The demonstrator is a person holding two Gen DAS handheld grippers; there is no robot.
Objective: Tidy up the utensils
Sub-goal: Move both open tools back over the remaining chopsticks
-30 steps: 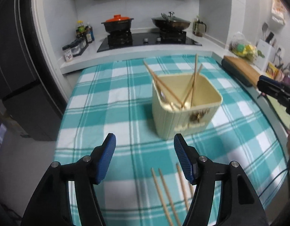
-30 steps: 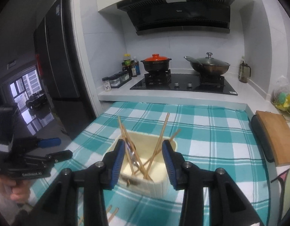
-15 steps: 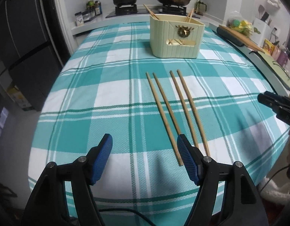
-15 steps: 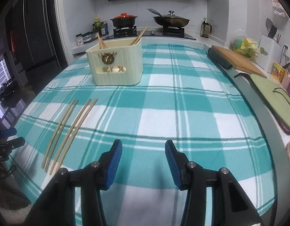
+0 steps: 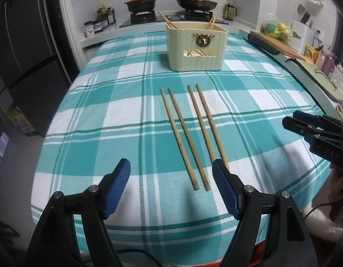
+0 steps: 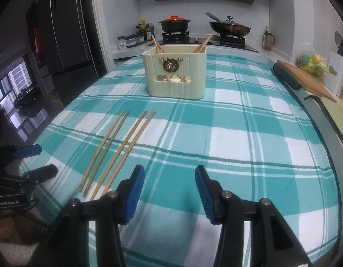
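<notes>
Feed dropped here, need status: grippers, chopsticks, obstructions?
Left gripper just widened, right gripper open, both empty. Four chopsticks flat on cloth. Holder beyond. Nothing blocking.

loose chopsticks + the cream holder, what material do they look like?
Chopsticks: likely bamboo or wood, matte tan, unpainted, slightly tapered. Holder: probably moulded plastic, smooth cream, ribbed walls with cut-out slots; the deer-head emblem looks like brass-toned metal, though it could be plated plastic.

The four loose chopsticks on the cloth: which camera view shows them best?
The left wrist view. The four chopsticks lie near its centre, almost whole, with only one near end behind a pad of the open left gripper. The right wrist view shows them off to the left, slanted, with near ends meeting the right gripper.
</notes>
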